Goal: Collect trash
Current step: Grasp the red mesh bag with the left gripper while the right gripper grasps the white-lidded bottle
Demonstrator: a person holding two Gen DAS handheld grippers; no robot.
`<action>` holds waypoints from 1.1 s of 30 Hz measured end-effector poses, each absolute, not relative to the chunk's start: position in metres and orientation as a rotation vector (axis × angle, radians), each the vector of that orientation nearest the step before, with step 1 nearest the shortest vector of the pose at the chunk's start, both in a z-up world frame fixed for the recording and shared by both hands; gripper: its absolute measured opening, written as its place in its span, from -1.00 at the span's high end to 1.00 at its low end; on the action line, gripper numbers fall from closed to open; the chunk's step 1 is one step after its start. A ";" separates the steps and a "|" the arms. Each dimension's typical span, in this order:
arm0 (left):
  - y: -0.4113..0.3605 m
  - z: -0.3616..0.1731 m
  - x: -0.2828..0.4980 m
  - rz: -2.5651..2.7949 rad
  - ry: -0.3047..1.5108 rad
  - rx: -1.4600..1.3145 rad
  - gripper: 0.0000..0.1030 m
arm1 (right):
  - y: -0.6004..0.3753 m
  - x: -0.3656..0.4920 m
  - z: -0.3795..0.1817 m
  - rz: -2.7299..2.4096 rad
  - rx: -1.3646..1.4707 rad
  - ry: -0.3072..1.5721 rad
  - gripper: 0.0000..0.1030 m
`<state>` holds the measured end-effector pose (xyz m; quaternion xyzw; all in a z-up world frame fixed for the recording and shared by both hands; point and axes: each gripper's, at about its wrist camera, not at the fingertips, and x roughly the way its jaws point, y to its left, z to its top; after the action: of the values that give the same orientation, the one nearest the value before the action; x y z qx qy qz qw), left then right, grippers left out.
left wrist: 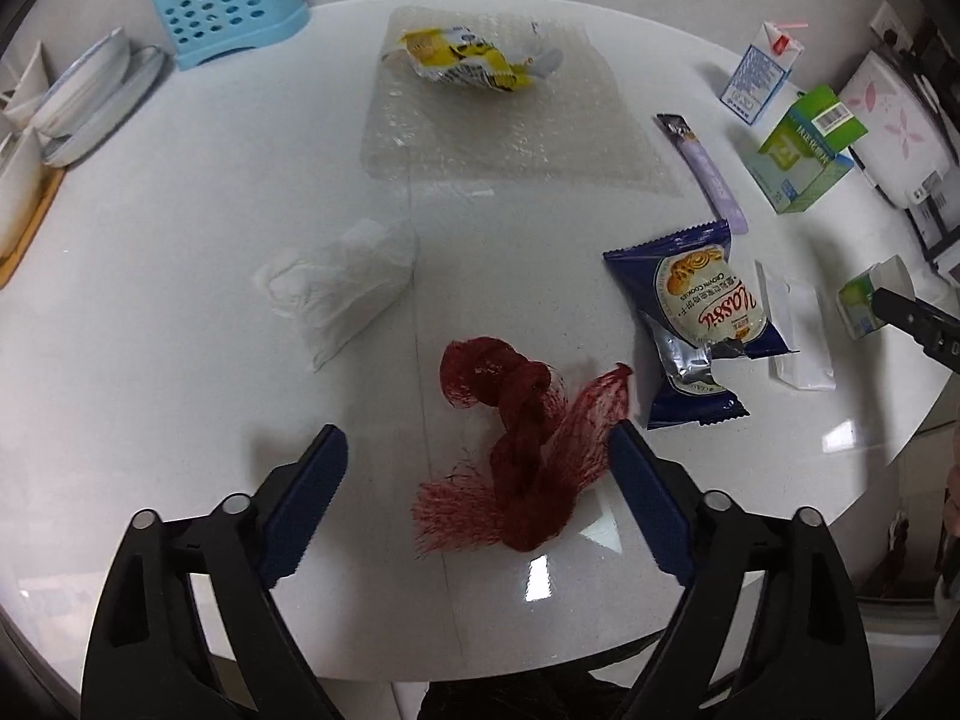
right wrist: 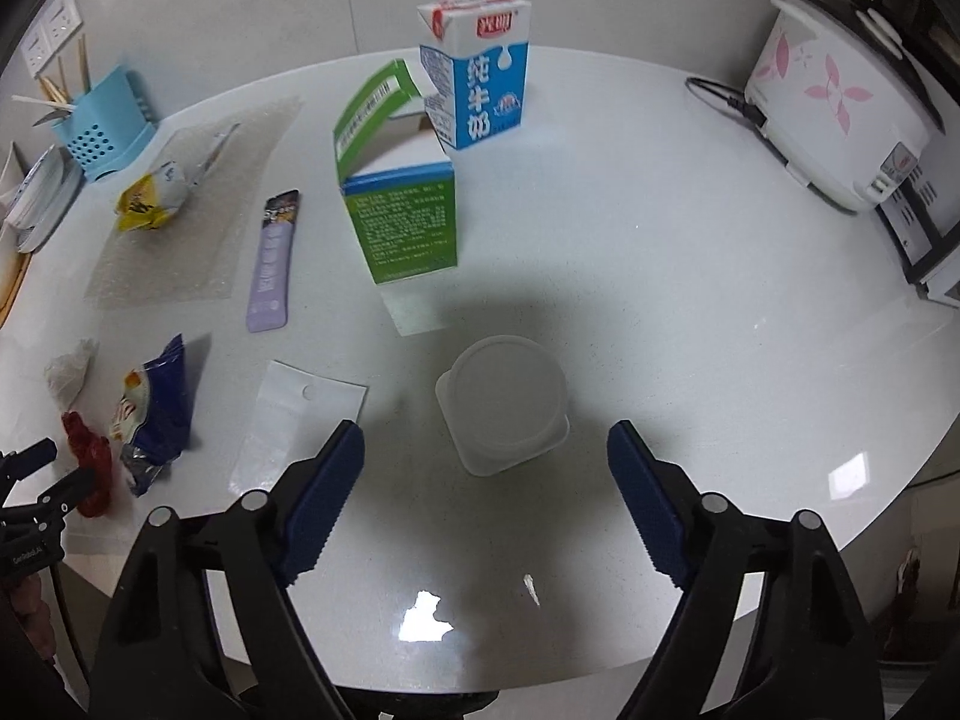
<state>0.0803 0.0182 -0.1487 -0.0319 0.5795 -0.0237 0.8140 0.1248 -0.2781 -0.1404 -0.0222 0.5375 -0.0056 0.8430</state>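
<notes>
The left gripper (left wrist: 479,468) hangs over the near edge of the bench (left wrist: 180,360) with its jaws spread; the red mesh net (left wrist: 522,456) lies on the bench between them, and neither pad presses on it yet. The right pad sits just beside the net's loose flap. The right gripper (right wrist: 486,468) likewise has its jaws spread, with the clear plastic cup (right wrist: 504,402) lying on the bench just beyond the pads, untouched.

Risks, by judgement:
- The net is thin and flat in places. A closure set too high may catch only stray threads, which could slip out as the gripper rises.
- The cup is light and smooth (and near-transparent, so its rim is hard to read). One pad touching first could push it aside across the glossy bench.
- The cookie wrapper (left wrist: 690,324) lies near the net; a sideways drift could snag its torn foil end.

Differences between views:
- The left wrist view shows the crumpled tissue (left wrist: 348,288) in full, and farther off the yellow wrapper (left wrist: 468,60) on the bubble wrap sheet (left wrist: 510,132).
- The right wrist view alone shows the cup, the flat clear packet (right wrist: 294,426), the front of the green carton (right wrist: 408,222), and behind it the milk carton (right wrist: 480,72) with its straw.
</notes>
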 end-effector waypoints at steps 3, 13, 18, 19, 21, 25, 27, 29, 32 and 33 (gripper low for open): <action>0.016 -0.152 0.085 -0.069 1.246 -0.051 -0.48 | -0.276 0.131 -0.148 -0.024 -0.038 1.150 -0.39; 0.005 -0.153 0.091 -0.135 1.251 -0.015 0.25 | -0.269 0.138 -0.156 -0.035 -0.021 1.171 0.17; 0.005 -0.149 0.090 -0.154 1.261 -0.015 0.68 | -0.270 0.138 -0.154 -0.038 -0.019 1.159 0.17; 0.005 -0.148 0.090 -0.151 1.258 -0.013 0.68 | -0.271 0.138 -0.152 -0.038 -0.019 1.157 0.17; 0.004 -0.145 0.089 -0.148 1.257 -0.009 0.68 | -0.272 0.137 -0.150 -0.033 -0.016 1.151 0.17; 0.003 -0.137 0.085 -0.155 1.245 -0.012 0.68 | -0.273 0.133 -0.143 -0.029 -0.016 1.136 0.17; 0.002 -0.132 0.085 -0.154 1.231 -0.012 0.69 | -0.273 0.130 -0.139 -0.025 -0.018 1.123 0.17; 0.003 -0.127 0.081 -0.148 1.220 -0.015 0.69 | -0.272 0.125 -0.132 -0.023 -0.040 1.098 0.17; 0.004 -0.117 0.075 -0.142 1.201 -0.014 0.69 | -0.272 0.119 -0.124 -0.017 -0.053 1.076 0.17; 0.003 -0.114 0.073 -0.138 1.193 -0.012 0.69 | -0.273 0.117 -0.122 -0.015 -0.055 1.070 0.17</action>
<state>0.0729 0.0029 -0.1141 -0.0057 0.5614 -0.0648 0.8250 0.1170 -0.2725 -0.1216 -0.0264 0.5098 -0.0073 0.8599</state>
